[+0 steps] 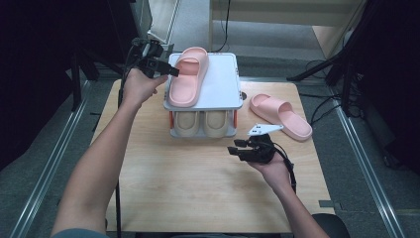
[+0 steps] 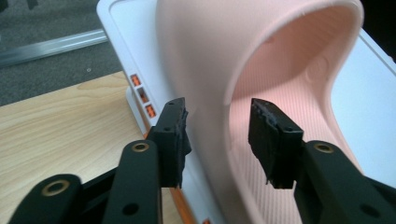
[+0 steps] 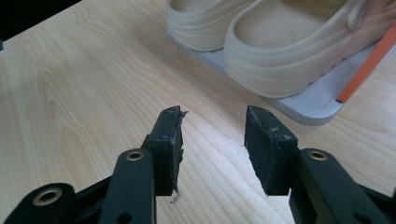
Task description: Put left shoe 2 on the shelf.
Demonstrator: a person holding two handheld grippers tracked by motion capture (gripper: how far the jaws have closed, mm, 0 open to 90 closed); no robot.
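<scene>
Black jaws of the left gripper (image 2: 217, 140) stand parted astride the strap wall of a pink rubber slide sandal (image 1: 188, 75) lying on the white two-tier shoe rack (image 1: 223, 84) — seemingly a placing step; next, probably fetching its mate (image 1: 281, 115) — the right gripper (image 1: 241, 148) hovers wide, empty.

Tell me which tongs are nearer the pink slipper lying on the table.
Right. The right tongs hover over the table just left of that pink slipper; the left tongs are across the table, jaws astride the other slipper atop the rack.

A light wooden table (image 1: 198, 198) stands on grey floor (image 1: 39, 163) (metal rails (image 1: 59, 144) alongside), dark surroundings.
</scene>
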